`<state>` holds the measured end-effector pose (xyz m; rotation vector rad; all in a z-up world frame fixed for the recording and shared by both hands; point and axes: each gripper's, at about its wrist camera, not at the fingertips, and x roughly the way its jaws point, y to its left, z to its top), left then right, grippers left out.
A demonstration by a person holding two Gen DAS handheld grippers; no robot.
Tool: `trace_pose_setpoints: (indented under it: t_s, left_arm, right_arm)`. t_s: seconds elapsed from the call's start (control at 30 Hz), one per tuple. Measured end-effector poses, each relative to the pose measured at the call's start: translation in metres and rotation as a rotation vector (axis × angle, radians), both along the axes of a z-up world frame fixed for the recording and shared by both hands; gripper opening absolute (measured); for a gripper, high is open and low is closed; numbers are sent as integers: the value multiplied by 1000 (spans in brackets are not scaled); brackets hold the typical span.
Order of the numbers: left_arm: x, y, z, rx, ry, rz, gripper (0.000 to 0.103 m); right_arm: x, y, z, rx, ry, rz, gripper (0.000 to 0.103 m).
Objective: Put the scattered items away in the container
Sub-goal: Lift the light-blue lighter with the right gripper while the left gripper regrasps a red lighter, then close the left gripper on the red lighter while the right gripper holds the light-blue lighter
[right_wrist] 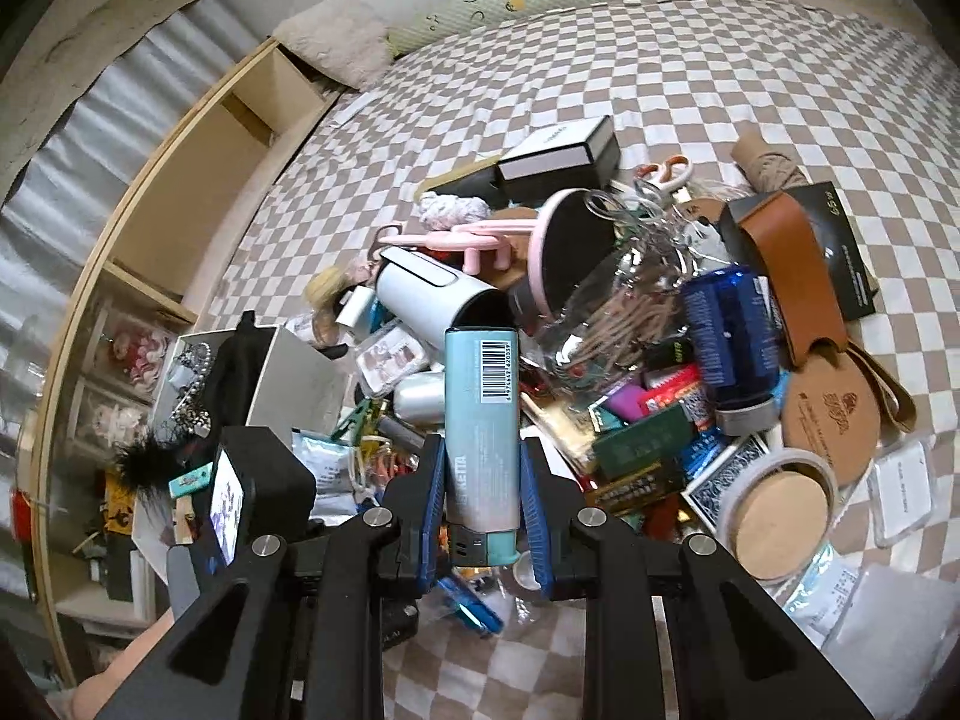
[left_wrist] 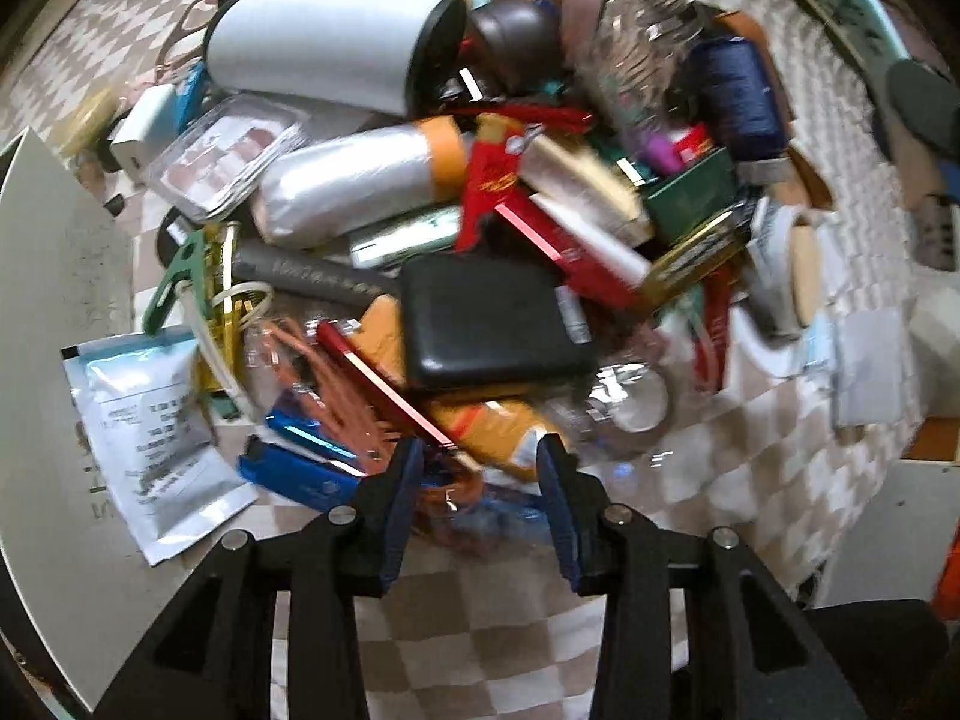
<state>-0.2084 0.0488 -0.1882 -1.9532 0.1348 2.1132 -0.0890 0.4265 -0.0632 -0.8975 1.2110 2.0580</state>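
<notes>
A heap of scattered items lies on a checkered bedsheet. My left gripper points straight down at the near edge of the heap and is open. Below its gap lie an orange cord, a thin red stick and a yellow packet, none pinched. A black wallet lies just beyond. My right gripper is shut on a light-blue lighter with a barcode, held above the pile. The white box stands to the left, with black items and a beaded chain inside.
A white tumbler, a silver roll, a pink stand, a navy can, a brown leather holder and tape rolls crowd the pile. Wooden shelves run along the bed's left side.
</notes>
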Motion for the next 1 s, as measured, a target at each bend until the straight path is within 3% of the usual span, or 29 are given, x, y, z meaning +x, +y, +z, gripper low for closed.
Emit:
trace_pose_setpoints:
  t_s: [0.33, 0.43, 0.63, 1.0]
  left_arm:
    - [-4, 3, -16, -97, 26, 11, 29]
    - [-3, 1, -16, -90, 25, -3, 27]
    - [7, -18, -5, -54, 34, 8, 12]
    - [21, -54, 27, 54, 87, 72, 12]
  right_arm:
    - [1, -1, -2, -6, -8, 16, 25]
    - [2, -2, -1, -5, -5, 17, 25]
    - [5, 1, -2, -8, 1, 6, 25]
    - [2, -3, 3, -17, 22, -3, 25]
